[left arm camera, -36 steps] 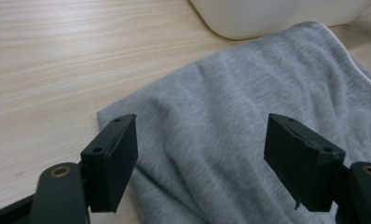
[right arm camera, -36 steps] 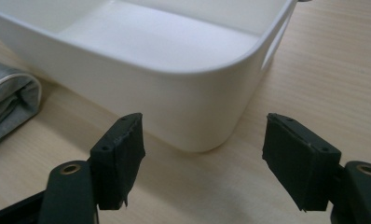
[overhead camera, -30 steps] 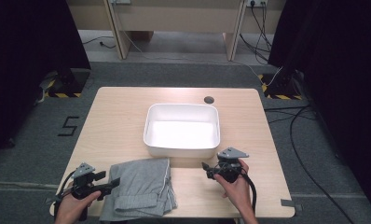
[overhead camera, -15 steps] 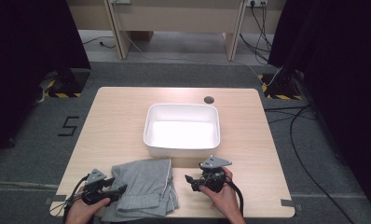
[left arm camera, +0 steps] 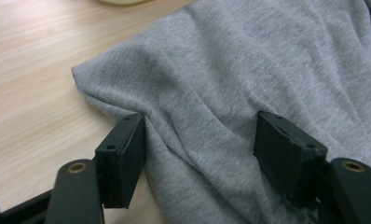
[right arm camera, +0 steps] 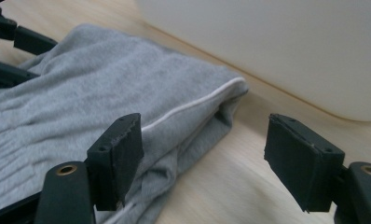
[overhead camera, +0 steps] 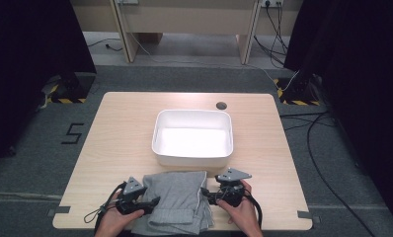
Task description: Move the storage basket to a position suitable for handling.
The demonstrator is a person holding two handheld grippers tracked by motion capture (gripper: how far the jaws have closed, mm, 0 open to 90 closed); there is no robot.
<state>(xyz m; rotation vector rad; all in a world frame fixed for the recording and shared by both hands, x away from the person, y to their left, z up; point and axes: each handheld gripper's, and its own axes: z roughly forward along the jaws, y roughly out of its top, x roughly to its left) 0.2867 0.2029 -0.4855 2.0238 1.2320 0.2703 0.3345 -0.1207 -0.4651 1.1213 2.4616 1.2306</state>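
My high view is evenly lit from above: the table [overhead camera: 120, 133] is bright at centre, and the white tub [overhead camera: 193, 134] glares, its floor nearly washed out. Upper left and right fall into deep black. My gripper views are soft; the near jaws blur, the grey cloth [left arm camera: 249, 70] stays sharp, with faint shadows in its folds.

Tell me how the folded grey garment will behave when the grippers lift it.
The grey garment is soft knit with creases, so it will probably sag and unfold. It looks light. Its folded layers at the piped edge may slip apart.
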